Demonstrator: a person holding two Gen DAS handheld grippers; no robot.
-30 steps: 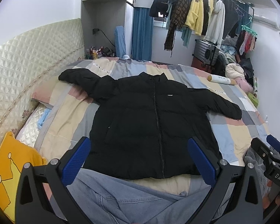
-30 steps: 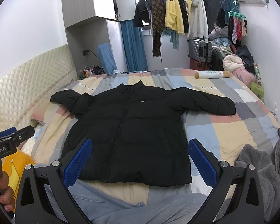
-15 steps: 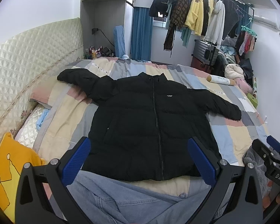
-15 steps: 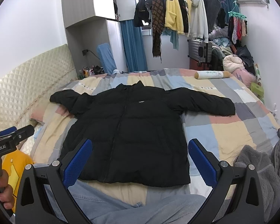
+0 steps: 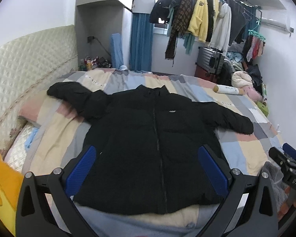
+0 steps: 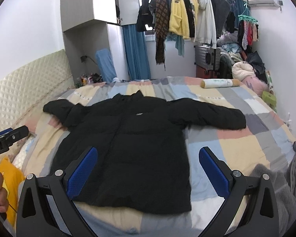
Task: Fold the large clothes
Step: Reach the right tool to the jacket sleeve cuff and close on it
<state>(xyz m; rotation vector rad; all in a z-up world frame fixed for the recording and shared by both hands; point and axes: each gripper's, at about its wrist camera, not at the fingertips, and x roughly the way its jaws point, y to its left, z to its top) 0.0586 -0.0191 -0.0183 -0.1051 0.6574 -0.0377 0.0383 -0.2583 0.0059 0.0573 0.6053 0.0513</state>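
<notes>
A black puffer jacket (image 5: 148, 138) lies flat and zipped on the patchwork bed, collar away from me, both sleeves spread out to the sides; it also shows in the right wrist view (image 6: 132, 140). My left gripper (image 5: 148, 165) is open and empty, above the jacket's hem. My right gripper (image 6: 148, 167) is open and empty, above the hem's right part. The right gripper's tip shows at the right edge of the left wrist view (image 5: 286, 164); the left gripper's tip shows at the left edge of the right wrist view (image 6: 9, 136).
The bed (image 6: 236, 138) has a quilted headboard (image 5: 25, 63) on the left. A yellow pillow (image 5: 2, 185) lies near left. A grey fleece (image 6: 282, 181) lies near right. A rolled white cushion (image 6: 219, 83) lies far right. Clothes (image 6: 179, 19) hang behind the bed.
Both grippers have moved forward a little over the bed, so the jacket sits lower and nearer in both views. The jaws stay open.
</notes>
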